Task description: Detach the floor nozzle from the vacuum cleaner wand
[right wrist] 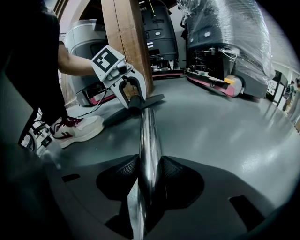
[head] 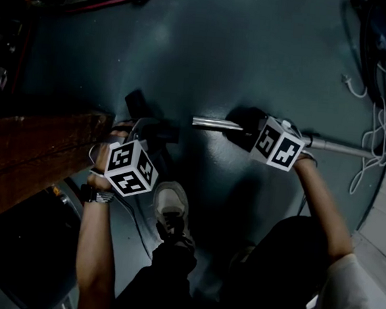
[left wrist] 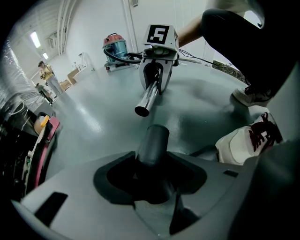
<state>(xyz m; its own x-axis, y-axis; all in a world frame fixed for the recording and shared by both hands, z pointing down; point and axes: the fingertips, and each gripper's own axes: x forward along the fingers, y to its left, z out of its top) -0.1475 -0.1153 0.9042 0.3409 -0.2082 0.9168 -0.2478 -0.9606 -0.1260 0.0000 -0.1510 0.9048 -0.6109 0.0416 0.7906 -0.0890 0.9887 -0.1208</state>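
Our left gripper [left wrist: 152, 165] clamps the floor nozzle [left wrist: 153, 140] by its dark neck, down beside our shoe [head: 171, 206]. Our right gripper [right wrist: 147, 180] pinches the chrome wand [right wrist: 148, 136] (open end apart from the neck).

- A glossy grey-green floor [head: 210, 50] spreads around a wooden post [right wrist: 125, 42] and catches soft glare.
- Right of the post stands a plastic-wrapped machine [right wrist: 229, 37].
- Left of the post is a grey machine [right wrist: 82, 44].
- Far across the floor from the post, white cables [head: 378, 134] lie tangled.
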